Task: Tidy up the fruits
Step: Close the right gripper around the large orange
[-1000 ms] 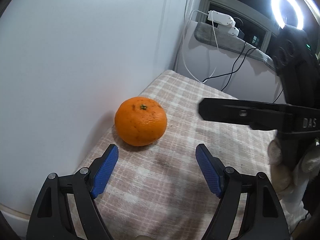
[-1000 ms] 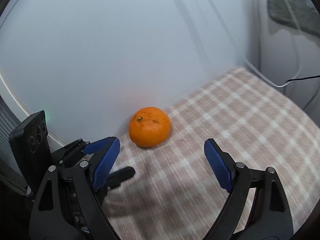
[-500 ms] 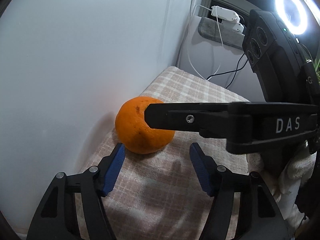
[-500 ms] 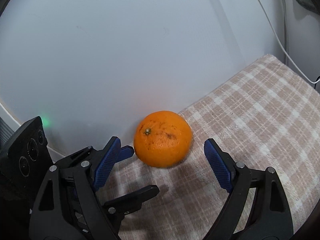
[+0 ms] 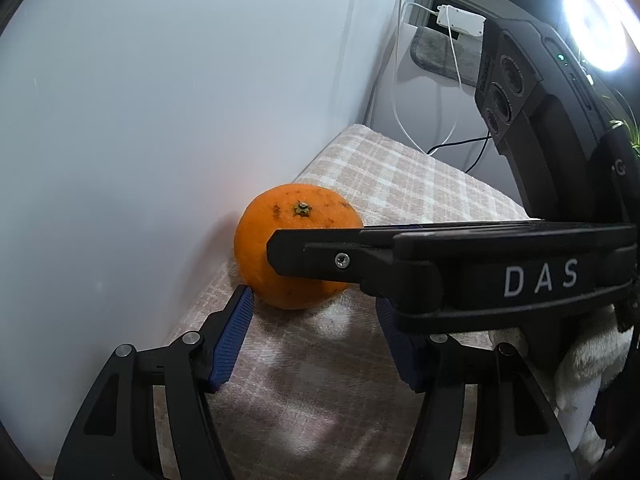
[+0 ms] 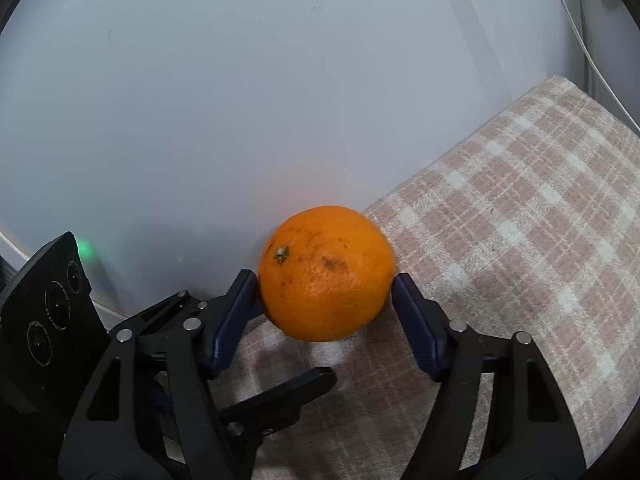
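An orange [image 5: 280,236] with a small green stem lies on a checked beige cloth [image 5: 400,184] close to a white wall. In the right wrist view the orange [image 6: 326,272] sits between the blue pads of my right gripper [image 6: 326,296], which touch it on both sides. My left gripper [image 5: 316,332] is open and empty just in front of the orange. The right gripper's black finger [image 5: 340,258] crosses in front of the orange in the left wrist view. The left gripper [image 6: 256,364] shows low and to the left in the right wrist view.
The white wall [image 5: 160,100] stands right behind the orange. A ring light [image 5: 596,32], a white adapter with cables [image 5: 460,20] and a grey pad [image 5: 440,48] are at the back right. The cloth runs off to the right [image 6: 540,220].
My right gripper moved in around the orange and closed its pads onto it. My left gripper moved a little closer to the orange and stayed open.
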`<state>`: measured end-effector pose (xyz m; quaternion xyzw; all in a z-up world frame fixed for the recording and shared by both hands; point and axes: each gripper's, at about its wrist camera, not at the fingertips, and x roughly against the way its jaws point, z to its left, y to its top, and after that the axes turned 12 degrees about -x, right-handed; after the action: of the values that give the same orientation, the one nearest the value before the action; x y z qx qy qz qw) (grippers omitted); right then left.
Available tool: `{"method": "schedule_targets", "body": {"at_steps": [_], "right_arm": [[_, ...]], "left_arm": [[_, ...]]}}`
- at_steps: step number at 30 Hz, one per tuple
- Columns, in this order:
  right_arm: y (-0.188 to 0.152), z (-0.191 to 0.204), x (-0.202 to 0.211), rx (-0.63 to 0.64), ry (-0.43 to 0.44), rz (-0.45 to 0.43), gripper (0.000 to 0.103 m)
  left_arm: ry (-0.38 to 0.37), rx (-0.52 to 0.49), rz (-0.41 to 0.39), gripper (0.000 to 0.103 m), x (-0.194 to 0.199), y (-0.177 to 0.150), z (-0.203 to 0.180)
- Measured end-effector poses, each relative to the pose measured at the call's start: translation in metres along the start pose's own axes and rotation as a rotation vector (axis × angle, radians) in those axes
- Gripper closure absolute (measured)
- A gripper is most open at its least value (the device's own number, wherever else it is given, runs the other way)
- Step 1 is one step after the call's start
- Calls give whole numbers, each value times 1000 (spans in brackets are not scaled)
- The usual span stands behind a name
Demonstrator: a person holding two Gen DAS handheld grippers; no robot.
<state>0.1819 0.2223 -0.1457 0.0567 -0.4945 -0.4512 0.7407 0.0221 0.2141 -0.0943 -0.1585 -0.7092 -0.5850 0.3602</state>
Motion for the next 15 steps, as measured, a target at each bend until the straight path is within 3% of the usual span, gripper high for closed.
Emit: {"method": "schedule_targets", "body": {"at_steps": [6,15], "right_arm": [[-12,9,2,-9,-15,-23,33],[-28,5,25,-38,-24,-74,34]], "left_arm": [[-1,6,-3,50,4,-1,2],[-26,-39,-17,55,17,0,-20]]}}
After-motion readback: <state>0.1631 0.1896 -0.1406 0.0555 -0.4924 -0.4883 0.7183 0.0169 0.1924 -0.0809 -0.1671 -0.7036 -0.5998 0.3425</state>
